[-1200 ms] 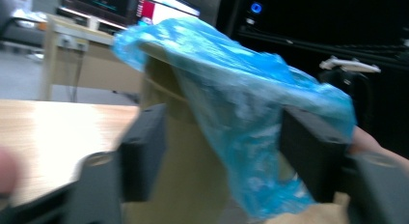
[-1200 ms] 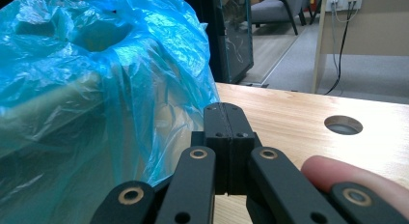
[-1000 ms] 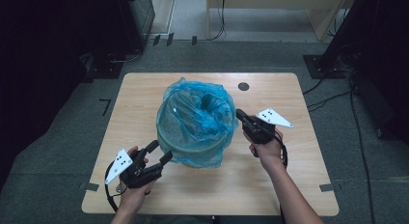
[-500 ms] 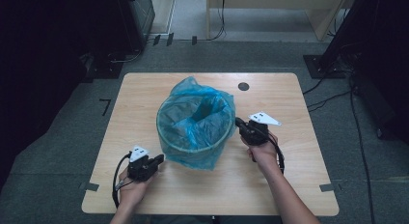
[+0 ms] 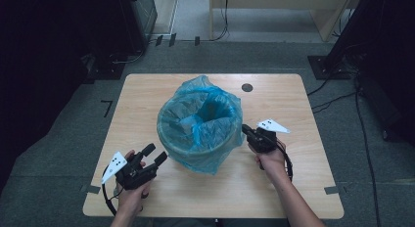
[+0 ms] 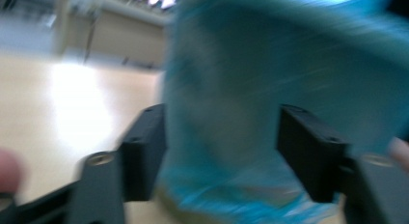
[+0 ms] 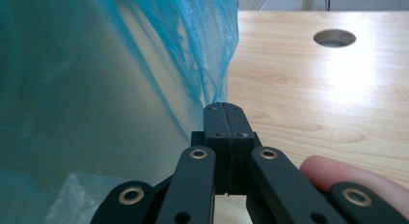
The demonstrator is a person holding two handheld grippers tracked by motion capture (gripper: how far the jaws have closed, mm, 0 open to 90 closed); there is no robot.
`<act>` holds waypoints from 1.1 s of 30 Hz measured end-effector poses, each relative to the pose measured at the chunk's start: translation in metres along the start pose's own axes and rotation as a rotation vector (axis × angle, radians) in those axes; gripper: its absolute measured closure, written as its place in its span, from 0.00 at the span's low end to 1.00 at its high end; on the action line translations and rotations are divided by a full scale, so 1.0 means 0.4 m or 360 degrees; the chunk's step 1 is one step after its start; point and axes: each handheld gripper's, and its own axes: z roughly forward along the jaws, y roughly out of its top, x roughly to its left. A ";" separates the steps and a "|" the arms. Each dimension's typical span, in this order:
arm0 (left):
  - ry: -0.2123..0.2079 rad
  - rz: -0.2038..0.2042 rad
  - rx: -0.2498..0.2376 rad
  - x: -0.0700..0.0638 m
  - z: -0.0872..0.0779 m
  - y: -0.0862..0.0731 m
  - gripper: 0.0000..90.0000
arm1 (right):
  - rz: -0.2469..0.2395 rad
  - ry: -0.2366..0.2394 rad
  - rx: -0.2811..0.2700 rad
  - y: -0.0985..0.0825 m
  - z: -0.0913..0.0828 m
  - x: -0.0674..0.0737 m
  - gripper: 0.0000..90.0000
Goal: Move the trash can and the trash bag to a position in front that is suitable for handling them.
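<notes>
A round bin (image 5: 172,139) lined with a blue plastic bag (image 5: 215,153) stands mid-table. My left gripper (image 5: 154,154) is at the bin's lower left, pointing at it. Its jaws have just been opening and stand open. In the left gripper view the blurred bag (image 6: 231,89) hangs just ahead between the pads (image 6: 144,151), which do not press on it. My right gripper (image 5: 246,130) is at the bin's right side. There its jaws (image 7: 223,108) are shut on a pinch of the bag's film (image 7: 202,64), which stretches up and left from the tip.
The wooden table (image 5: 293,100) has a round cable hole (image 5: 247,87) behind the bin, also seen in the right gripper view (image 7: 334,37). Bare tabletop lies on both sides of the bin. Dark equipment and cables stand on the floor beyond the far edge.
The left gripper's jaws shut half a second ago and are now apart again near the bin. The bag's top has sunk lower over the rim. The right gripper dropped slightly, still pinching the bag.
</notes>
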 end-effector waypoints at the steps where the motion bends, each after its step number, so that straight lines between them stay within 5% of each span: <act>1: -0.0030 0.0041 -0.0002 -0.013 0.001 0.001 0.27 | -0.0009 0.0019 -0.0009 0.000 -0.005 0.003 1.00; 4: -0.0063 0.0135 0.0003 -0.047 0.012 0.000 0.22 | -0.0039 0.0051 -0.0032 -0.004 -0.017 0.017 1.00; 7: -0.0023 0.0239 0.0037 -0.073 0.031 -0.003 0.20 | -0.0069 0.0093 -0.0048 -0.009 -0.029 0.036 1.00; 12: 0.0015 0.0287 0.0091 -0.092 0.065 -0.008 0.21 | -0.0085 0.0139 -0.0063 -0.017 -0.043 0.057 1.00; 14: 0.0048 0.0261 0.0039 -0.086 0.061 -0.007 0.51 | -0.0089 0.0148 -0.0073 -0.019 -0.046 0.059 1.00; 15: 0.0014 0.0214 0.0030 -0.078 0.058 -0.006 0.70 | -0.0086 0.0152 -0.0077 -0.019 -0.048 0.060 1.00; 16: -0.0001 0.0168 0.0031 -0.066 0.054 -0.005 0.82 | -0.0087 0.0158 -0.0084 -0.020 -0.049 0.060 1.00; 18: 0.0052 0.0180 0.0072 -0.054 0.051 -0.006 1.00 | -0.0081 0.0162 -0.0094 -0.019 -0.054 0.060 1.00; 20: 0.0086 0.0159 0.0136 -0.039 0.051 -0.011 1.00 | -0.0076 0.0170 -0.0105 -0.018 -0.056 0.060 1.00; 25: 0.0324 0.0054 0.0334 0.004 0.068 -0.036 1.00 | -0.0102 0.0156 -0.0041 -0.037 -0.046 0.066 1.00; 28: 0.0315 0.0001 0.0243 0.007 0.053 -0.032 0.99 | -0.0142 0.0165 0.0019 -0.060 -0.038 0.077 1.00; 33: 0.0164 0.0104 0.0057 -0.011 0.019 -0.014 0.68 | -0.0205 0.0233 0.0074 -0.096 -0.041 0.123 1.00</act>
